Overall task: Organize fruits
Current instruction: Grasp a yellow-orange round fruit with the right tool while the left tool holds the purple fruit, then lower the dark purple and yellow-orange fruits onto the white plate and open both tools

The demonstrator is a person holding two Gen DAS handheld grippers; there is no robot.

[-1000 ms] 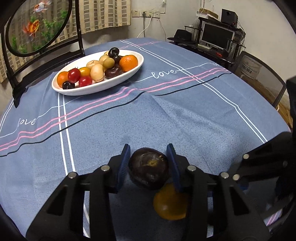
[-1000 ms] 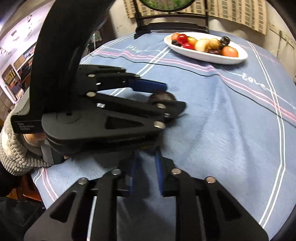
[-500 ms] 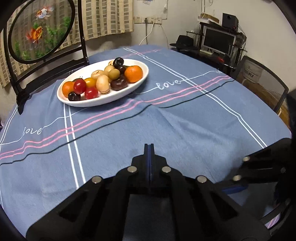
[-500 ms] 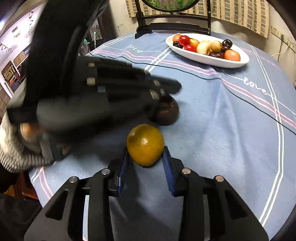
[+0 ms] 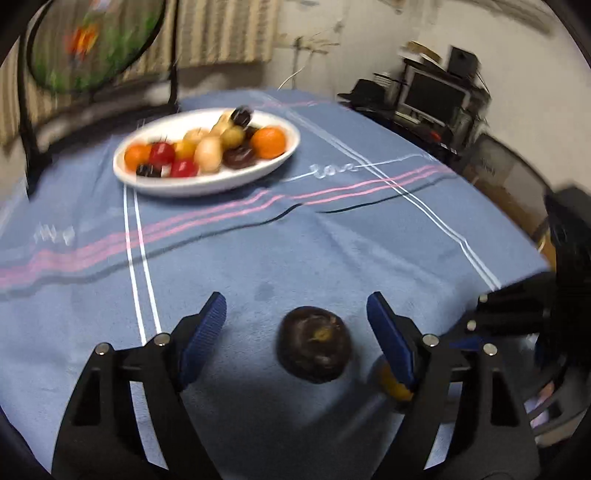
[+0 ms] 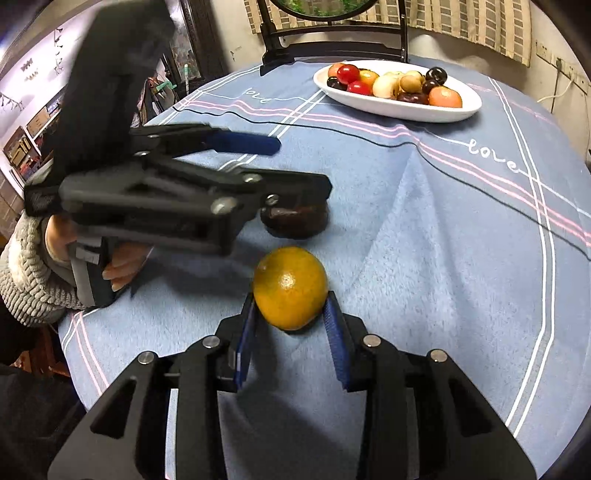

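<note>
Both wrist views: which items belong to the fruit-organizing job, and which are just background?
Job items:
dark fruit
yellow-orange fruit
white dish holding fruit
left gripper
right gripper

Background:
chair
computer monitor
tablecloth

A round bench under a blue striped cloth fills the room. At its far side stands a dark chair before striped curtains. Far right, a desk with a monitor lines the pale wall.
</note>
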